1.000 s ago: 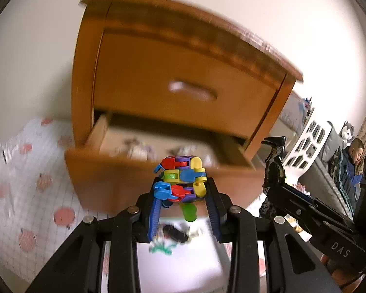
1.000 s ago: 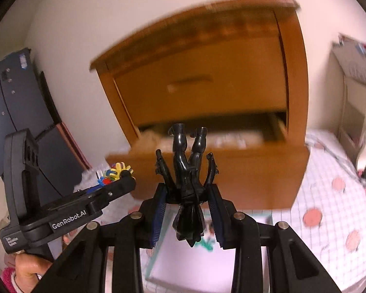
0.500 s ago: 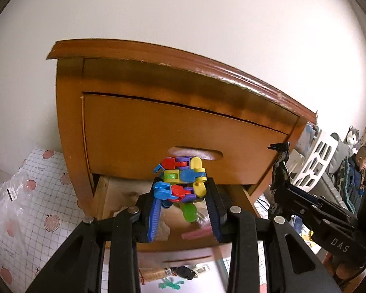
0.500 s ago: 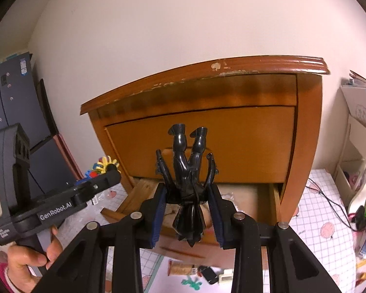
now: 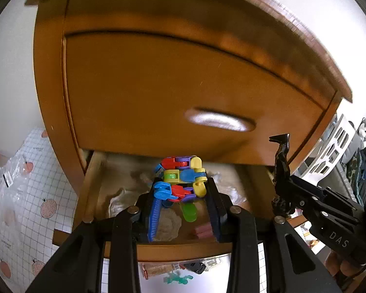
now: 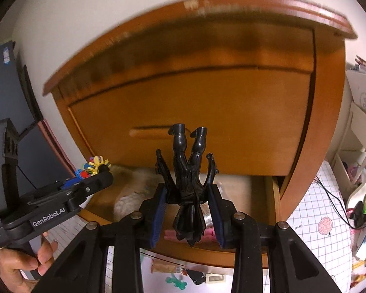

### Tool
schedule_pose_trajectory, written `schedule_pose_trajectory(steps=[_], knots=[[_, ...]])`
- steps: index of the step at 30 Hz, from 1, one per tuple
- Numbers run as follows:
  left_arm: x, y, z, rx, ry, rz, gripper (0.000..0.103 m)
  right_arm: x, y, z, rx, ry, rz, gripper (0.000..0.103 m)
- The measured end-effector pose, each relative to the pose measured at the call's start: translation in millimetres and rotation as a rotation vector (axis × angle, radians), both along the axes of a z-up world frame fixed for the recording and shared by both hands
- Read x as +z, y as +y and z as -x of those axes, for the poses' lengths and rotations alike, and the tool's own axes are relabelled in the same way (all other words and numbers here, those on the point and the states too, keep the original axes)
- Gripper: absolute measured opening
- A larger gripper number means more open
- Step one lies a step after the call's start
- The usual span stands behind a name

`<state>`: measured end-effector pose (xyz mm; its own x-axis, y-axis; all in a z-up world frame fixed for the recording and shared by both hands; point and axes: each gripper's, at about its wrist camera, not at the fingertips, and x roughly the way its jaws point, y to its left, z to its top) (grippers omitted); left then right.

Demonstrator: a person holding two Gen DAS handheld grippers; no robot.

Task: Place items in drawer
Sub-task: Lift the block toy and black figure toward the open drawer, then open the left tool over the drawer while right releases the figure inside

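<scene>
A wooden nightstand fills both views, its lower drawer [image 5: 168,246] pulled out. My left gripper [image 5: 183,190] is shut on a colourful plastic link toy [image 5: 180,178], held over the drawer's inside. My right gripper [image 6: 186,195] is shut on a black action figure [image 6: 188,180], which hangs head down with its boots up, above the drawer [image 6: 207,254]. Each gripper shows in the other's view: the right one [image 5: 283,183] at right with the figure, the left one [image 6: 102,171] at left with the toy. Inside the drawer lie crumpled pale wrappers [image 5: 168,224] and a pink item [image 6: 169,234].
The upper drawer [image 5: 183,92] is closed, with a recessed handle [image 5: 219,122]. Small items, among them a green toy [image 6: 175,282], lie on the gridded floor mat [image 5: 24,195] below the drawer front. A hand [image 6: 22,258] holds the left tool. White shelving [image 6: 358,146] stands at right.
Both grippers have moved in closer to the nightstand and now hold their toys over the drawer's inside. Neither grip has altered.
</scene>
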<state>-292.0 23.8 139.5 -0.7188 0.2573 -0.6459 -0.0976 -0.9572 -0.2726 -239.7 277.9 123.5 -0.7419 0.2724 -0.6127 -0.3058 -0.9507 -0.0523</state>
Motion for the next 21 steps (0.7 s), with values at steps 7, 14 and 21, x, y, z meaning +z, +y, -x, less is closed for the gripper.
schedule_pose_trajectory(steps=[7, 14, 21], knots=[[-15, 1, 8, 0.010, -0.049, 0.019, 0.036, -22, 7, 10, -0.020, -0.061, -0.008, 0.037], [-21, 2, 11, 0.028, -0.070, 0.019, 0.045, -34, 4, 27, -0.042, -0.117, -0.020, 0.037], [-19, 1, 10, 0.046, -0.063, 0.019, 0.064, -36, 12, 11, -0.065, -0.134, -0.025, 0.055]])
